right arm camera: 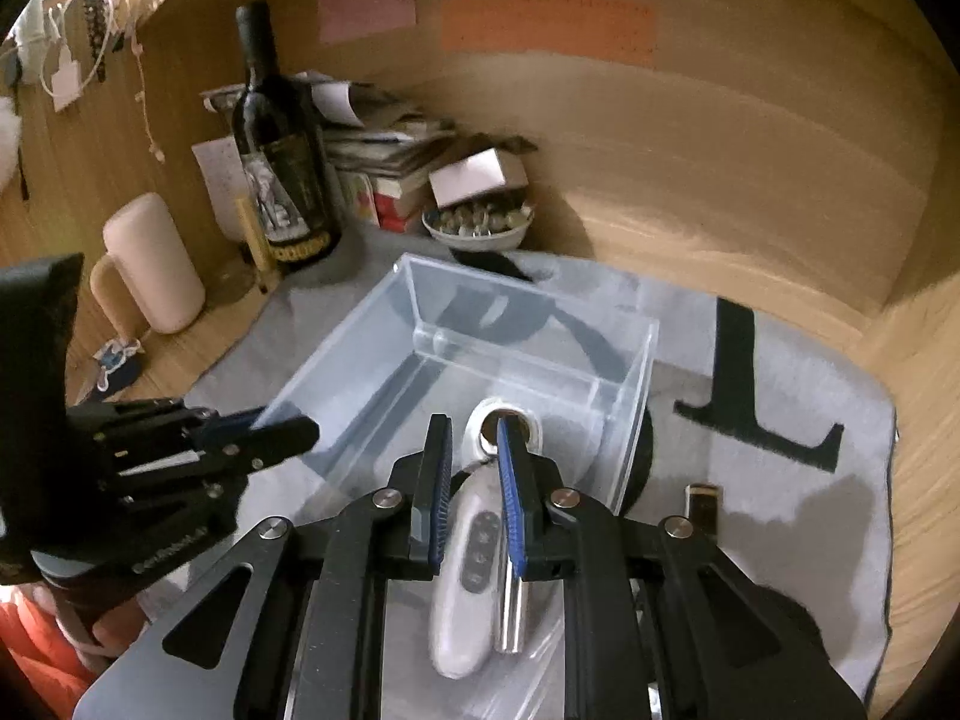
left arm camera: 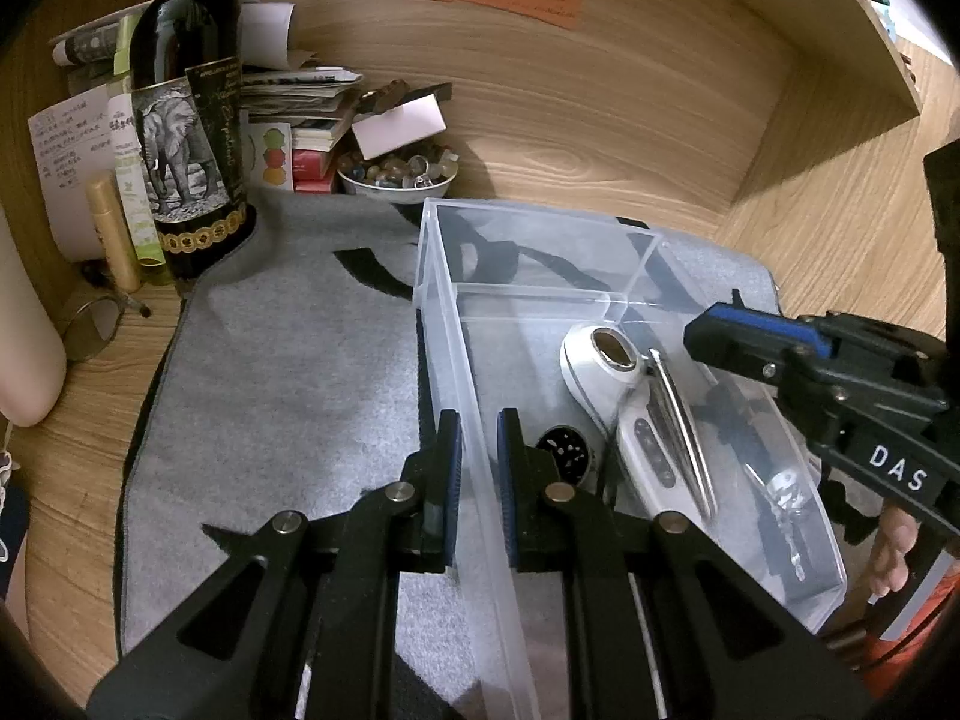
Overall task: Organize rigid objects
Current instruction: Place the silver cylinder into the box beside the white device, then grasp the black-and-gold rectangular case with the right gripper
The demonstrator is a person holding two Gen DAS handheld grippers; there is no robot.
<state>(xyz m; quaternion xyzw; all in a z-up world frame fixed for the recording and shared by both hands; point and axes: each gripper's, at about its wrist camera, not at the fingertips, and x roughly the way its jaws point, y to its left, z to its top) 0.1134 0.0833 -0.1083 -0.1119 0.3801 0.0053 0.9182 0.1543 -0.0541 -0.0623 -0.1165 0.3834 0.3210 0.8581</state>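
We see a wooden desk alcove (left arm camera: 600, 120) with a grey felt mat (left arm camera: 270, 360). Our left gripper (left arm camera: 479, 450) clamps the clear plastic box's (left arm camera: 444, 276) wall; our right gripper (right arm camera: 474, 456), pinched together and empty, hovers over the white handheld device (right arm camera: 474, 570) inside it.

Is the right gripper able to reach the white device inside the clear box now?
Probably yes. The clear box has no lid and the right gripper hangs over the white device; only metal tweezers lie against it, and the shut fingers must open first.
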